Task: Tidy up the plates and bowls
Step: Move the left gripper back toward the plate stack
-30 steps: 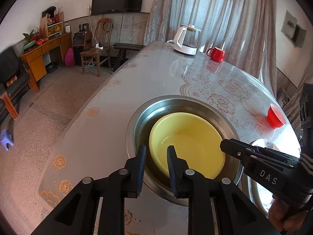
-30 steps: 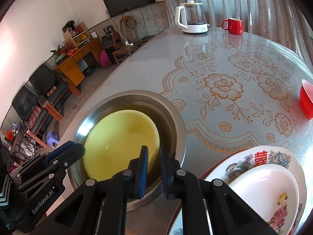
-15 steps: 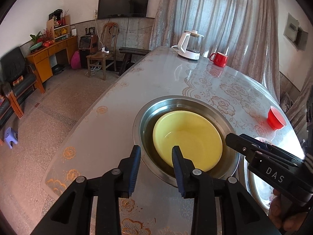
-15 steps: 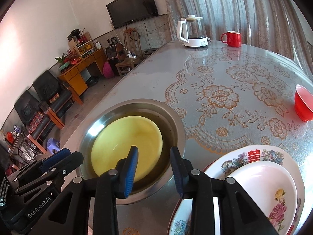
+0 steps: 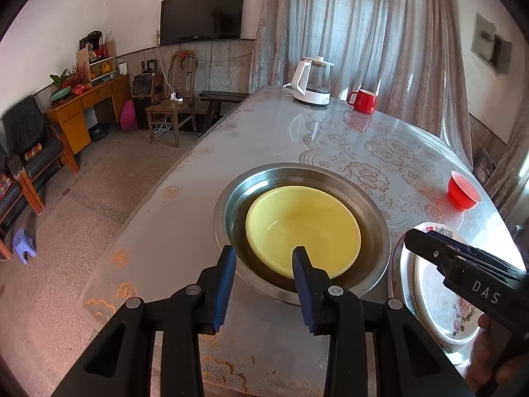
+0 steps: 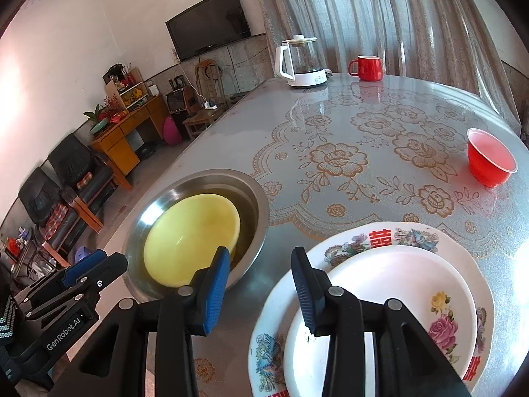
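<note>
A yellow bowl (image 5: 302, 231) sits inside a wide steel basin (image 5: 228, 195) on the table. My left gripper (image 5: 264, 253) hovers just short of the basin's near rim. Its jaws are opening and nothing is between them. My right gripper (image 6: 260, 253) hangs over the gap between the basin (image 6: 261, 198) and a flower-patterned plate (image 6: 380, 235). Its jaws are also opening and hold nothing. A white dish with a rose (image 6: 396, 284) rests on that plate. A small red bowl (image 6: 491, 160) stands alone at the far right.
A white and glass kettle (image 5: 314, 82) and a red mug (image 5: 362, 101) stand at the table's far end. The table's curved left edge (image 5: 158, 195) drops to the floor. A hand (image 5: 486, 364) grips the right gripper's handle.
Both grippers have drawn back from the basin's near rim, which their narrow jaws straddled a second ago. Both pairs of jaws have widened. The bowl and basin have not moved.
</note>
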Action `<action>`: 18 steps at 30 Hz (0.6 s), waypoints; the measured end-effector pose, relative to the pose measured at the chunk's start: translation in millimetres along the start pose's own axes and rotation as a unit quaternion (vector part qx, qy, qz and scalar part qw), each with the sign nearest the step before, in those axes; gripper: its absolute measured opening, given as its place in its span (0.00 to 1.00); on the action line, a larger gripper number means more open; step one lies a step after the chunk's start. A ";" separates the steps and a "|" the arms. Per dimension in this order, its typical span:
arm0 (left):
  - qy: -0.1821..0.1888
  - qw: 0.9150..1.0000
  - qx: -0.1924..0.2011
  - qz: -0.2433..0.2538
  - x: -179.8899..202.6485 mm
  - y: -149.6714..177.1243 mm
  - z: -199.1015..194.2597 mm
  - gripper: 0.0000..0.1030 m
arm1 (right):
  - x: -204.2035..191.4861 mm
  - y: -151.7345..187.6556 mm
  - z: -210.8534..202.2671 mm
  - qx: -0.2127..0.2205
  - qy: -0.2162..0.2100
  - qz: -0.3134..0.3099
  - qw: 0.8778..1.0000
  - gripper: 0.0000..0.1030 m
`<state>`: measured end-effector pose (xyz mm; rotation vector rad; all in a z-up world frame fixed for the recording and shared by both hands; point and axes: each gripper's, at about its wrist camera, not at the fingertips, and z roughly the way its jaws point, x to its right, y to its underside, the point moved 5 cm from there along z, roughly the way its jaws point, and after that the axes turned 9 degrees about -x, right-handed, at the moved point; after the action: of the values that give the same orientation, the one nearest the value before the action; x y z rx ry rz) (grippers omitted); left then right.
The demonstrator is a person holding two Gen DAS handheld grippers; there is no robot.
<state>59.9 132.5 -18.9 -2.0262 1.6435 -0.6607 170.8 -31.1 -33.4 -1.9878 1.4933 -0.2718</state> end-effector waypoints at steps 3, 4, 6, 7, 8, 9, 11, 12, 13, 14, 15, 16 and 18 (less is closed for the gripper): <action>-0.001 1.000 0.003 0.010 6.4 1.0 -2.6 0.35 | 8.2 3.4 -4.7 0.003 0.002 0.008 1.000 0.38; -0.002 1.000 0.005 0.015 9.2 1.3 -3.5 0.35 | 11.6 4.4 -6.0 0.004 0.002 0.013 1.000 0.38; -0.002 1.000 0.006 0.023 15.0 1.9 -4.8 0.35 | 18.6 7.2 -8.9 0.005 0.003 0.021 1.000 0.38; 0.000 1.000 0.006 0.026 17.7 2.0 -5.3 0.35 | 22.6 8.1 -10.1 0.006 0.004 0.026 1.000 0.38; 0.001 1.000 0.006 0.029 20.6 3.0 -6.0 0.35 | 25.6 9.3 -11.5 0.007 0.004 0.029 1.000 0.38; 0.002 0.999 0.005 0.033 23.8 3.5 -6.4 0.35 | 28.5 10.4 -13.0 0.008 0.004 0.033 0.999 0.38; 0.003 0.999 0.005 0.040 29.9 4.4 -7.0 0.35 | 33.9 12.7 -15.8 0.010 0.006 0.040 0.999 0.38; 0.003 0.999 0.005 0.044 33.5 4.4 -7.2 0.35 | 36.9 13.7 -17.4 0.011 0.007 0.043 0.999 0.38; 0.004 0.999 0.006 0.048 36.7 4.5 -7.4 0.35 | 39.6 14.6 -19.2 0.012 0.007 0.046 0.999 0.38; 0.004 0.999 0.007 0.052 39.8 4.7 -8.4 0.35 | 42.1 15.5 -20.7 0.013 0.008 0.050 0.999 0.38; 0.004 0.998 0.009 0.057 42.3 5.3 -9.9 0.35 | 45.0 16.4 -22.6 0.015 0.008 0.054 0.998 0.38; 0.004 0.998 0.012 0.063 46.9 5.6 -11.5 0.35 | 48.7 16.8 -24.3 0.017 0.008 0.058 0.998 0.38; 0.003 0.997 0.015 0.073 53.9 5.4 -13.0 0.35 | 55.9 18.4 -27.1 0.019 0.010 0.067 0.998 0.38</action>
<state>57.3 78.1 -7.4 -1.8631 1.7552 -0.6355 161.2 -95.2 -34.3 -1.8519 1.6133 -0.2609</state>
